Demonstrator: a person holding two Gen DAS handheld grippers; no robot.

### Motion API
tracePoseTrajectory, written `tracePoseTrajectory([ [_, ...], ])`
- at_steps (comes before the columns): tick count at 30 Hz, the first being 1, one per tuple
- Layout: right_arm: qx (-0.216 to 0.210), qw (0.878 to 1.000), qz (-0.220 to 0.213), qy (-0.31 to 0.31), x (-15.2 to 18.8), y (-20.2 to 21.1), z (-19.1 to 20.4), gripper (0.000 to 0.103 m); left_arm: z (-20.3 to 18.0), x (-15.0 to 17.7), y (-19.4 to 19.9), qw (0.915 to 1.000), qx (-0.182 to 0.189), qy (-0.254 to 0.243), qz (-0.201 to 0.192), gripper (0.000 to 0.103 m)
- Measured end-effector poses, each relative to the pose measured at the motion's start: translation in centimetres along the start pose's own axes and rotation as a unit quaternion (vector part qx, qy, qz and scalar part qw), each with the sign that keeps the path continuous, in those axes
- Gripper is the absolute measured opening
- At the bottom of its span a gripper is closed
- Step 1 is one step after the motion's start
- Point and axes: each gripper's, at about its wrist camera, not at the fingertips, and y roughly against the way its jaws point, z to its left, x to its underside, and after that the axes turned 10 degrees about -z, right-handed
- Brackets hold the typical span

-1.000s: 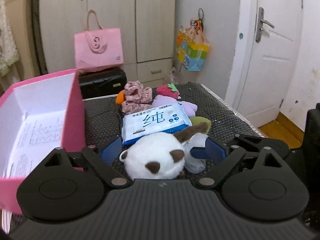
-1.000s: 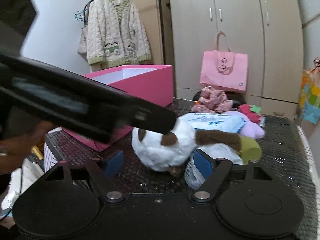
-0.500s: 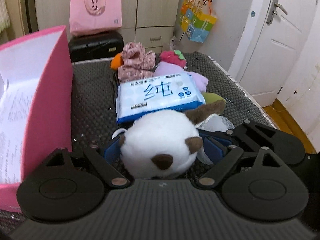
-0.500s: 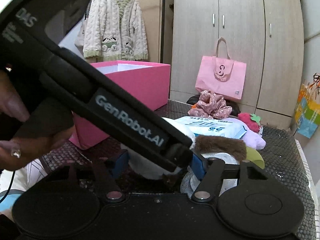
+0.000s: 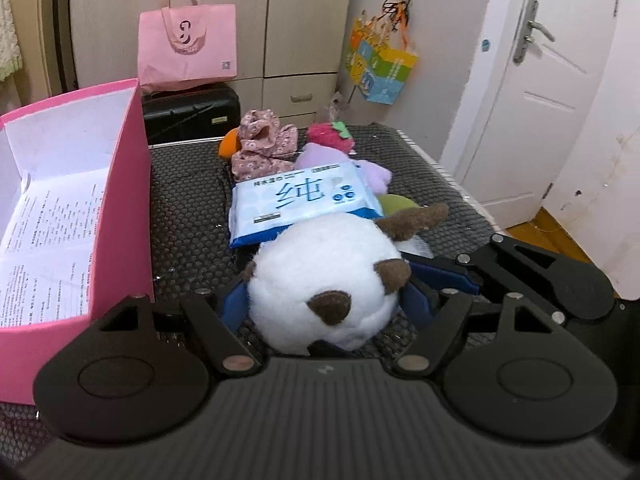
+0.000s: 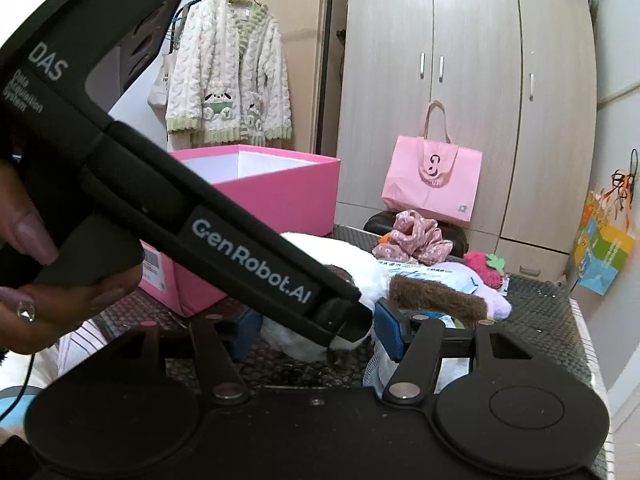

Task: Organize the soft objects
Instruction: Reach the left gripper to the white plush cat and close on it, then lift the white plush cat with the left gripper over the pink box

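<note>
As both close, plush toy (image 5: 320, 280) sits between fingers (image 5: 232, 306).

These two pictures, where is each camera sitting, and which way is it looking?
Left wrist view: sits on the left gripper, looking forward and down at a white plush toy between its closing jaws, a pink box to the left; no hand shows.
Right wrist view: sits on the right gripper, its jaws closing around the same toy, facing the wardrobe; the left gripper's body crosses the view, held by a hand.
Shared: toy, box, wipes pack, pink bag.
</note>
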Motion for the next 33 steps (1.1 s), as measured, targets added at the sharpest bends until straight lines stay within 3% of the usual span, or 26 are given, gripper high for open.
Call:
tracePoseTrajectory([
  [10,-0.016,0.995,0.063,-0.072,-2.0,1.5,0.2,0.066,0.1,0.4,2.3,0.9984,0.039,0.014,0.038,0.075],
  [25,-0.083,0.989,0.116,-0.029,-6.6,1.7,3.9,0.065,3.4,-1.3,6.4,0.9884,0.066,0.052,0.127,0.075],
  [33,-0.117,0.986,0.119,-0.002,-12.2,-0.3,6.3,0.065,7.3,-4.8,9.9,0.9877,0.062,0.079,0.119,0.075],
])
